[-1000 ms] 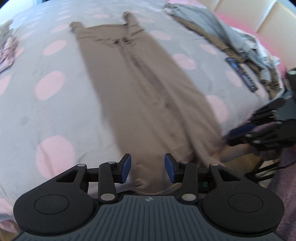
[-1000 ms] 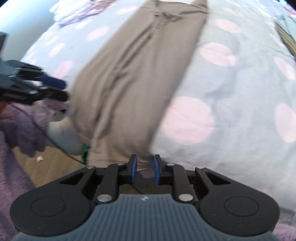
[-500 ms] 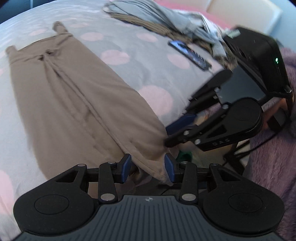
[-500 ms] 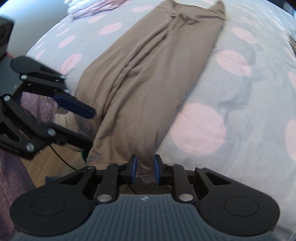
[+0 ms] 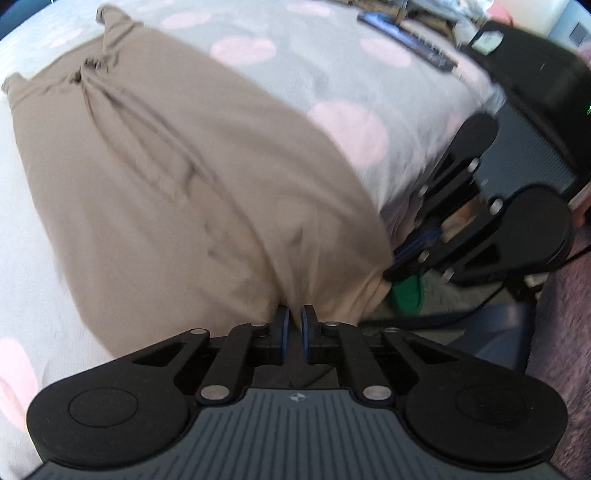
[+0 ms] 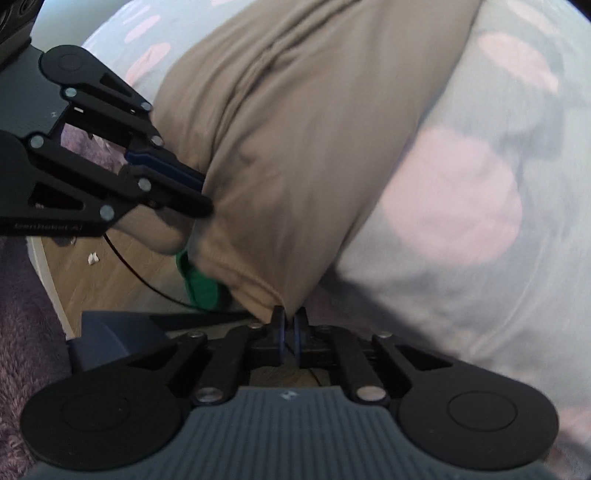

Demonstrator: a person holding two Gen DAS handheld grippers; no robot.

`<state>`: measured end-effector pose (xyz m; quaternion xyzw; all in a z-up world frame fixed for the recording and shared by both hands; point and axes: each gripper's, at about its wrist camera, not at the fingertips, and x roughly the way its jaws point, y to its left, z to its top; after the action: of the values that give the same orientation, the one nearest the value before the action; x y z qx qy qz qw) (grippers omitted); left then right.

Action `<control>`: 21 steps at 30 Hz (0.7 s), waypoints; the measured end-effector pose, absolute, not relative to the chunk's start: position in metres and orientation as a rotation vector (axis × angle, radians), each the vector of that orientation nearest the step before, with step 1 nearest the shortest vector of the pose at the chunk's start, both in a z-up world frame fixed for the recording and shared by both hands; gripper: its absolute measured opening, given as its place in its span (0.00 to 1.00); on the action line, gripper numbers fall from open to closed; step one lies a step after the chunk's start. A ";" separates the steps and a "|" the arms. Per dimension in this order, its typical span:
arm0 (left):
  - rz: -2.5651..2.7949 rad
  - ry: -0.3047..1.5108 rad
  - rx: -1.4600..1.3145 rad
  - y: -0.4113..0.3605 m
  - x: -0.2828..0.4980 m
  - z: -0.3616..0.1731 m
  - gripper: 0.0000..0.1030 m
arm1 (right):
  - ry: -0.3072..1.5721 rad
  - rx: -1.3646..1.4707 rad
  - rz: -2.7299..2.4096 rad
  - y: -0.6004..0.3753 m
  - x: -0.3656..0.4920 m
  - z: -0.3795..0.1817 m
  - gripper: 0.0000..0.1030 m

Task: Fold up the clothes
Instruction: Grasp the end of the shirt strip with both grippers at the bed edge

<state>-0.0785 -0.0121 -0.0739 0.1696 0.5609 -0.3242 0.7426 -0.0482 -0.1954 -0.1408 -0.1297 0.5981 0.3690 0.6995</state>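
A long brown garment (image 5: 184, 177) lies flat on a grey bed cover with pink dots (image 5: 332, 62), straps at the far end, hem hanging over the near edge. My left gripper (image 5: 294, 321) points steeply down at the hem. Its jaws are closing, almost together, with the hem fabric pinched between the blue pads. In the right wrist view that same gripper (image 6: 201, 192) bites the garment's (image 6: 314, 129) left edge. My right gripper (image 6: 290, 325) is closing too, nipping the hem's right corner; it also shows in the left wrist view (image 5: 395, 266).
A dark flat device (image 5: 406, 37) lies on the cover near a heap of clothes (image 5: 436, 7) at the far right. Below the hem are a green item (image 6: 201, 288), a black cable and wooden floor (image 6: 122, 280). A purple fluffy sleeve (image 5: 565, 332) fills the right side.
Both grippers sank toward the hem at the bed's edge and their jaws came together on the fabric. The left one also shifted right along the hem and rolled.
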 end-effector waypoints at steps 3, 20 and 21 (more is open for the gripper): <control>-0.692 1.279 0.375 -0.005 -0.084 -0.078 0.05 | 1.400 -0.294 0.818 -0.196 -0.049 -0.146 0.04; -0.426 1.278 0.067 0.086 -0.088 -0.068 0.41 | 1.253 -0.216 0.740 -0.210 -0.034 -0.104 0.24; -0.437 1.249 0.059 0.088 -0.088 -0.067 0.41 | 1.253 -0.216 0.741 -0.210 -0.034 -0.104 0.25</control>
<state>-0.0875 0.0877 -0.0675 0.0274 0.5797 -0.2029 0.7887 -0.0342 -0.2095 -0.1043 -0.0985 0.5714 0.3379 0.7414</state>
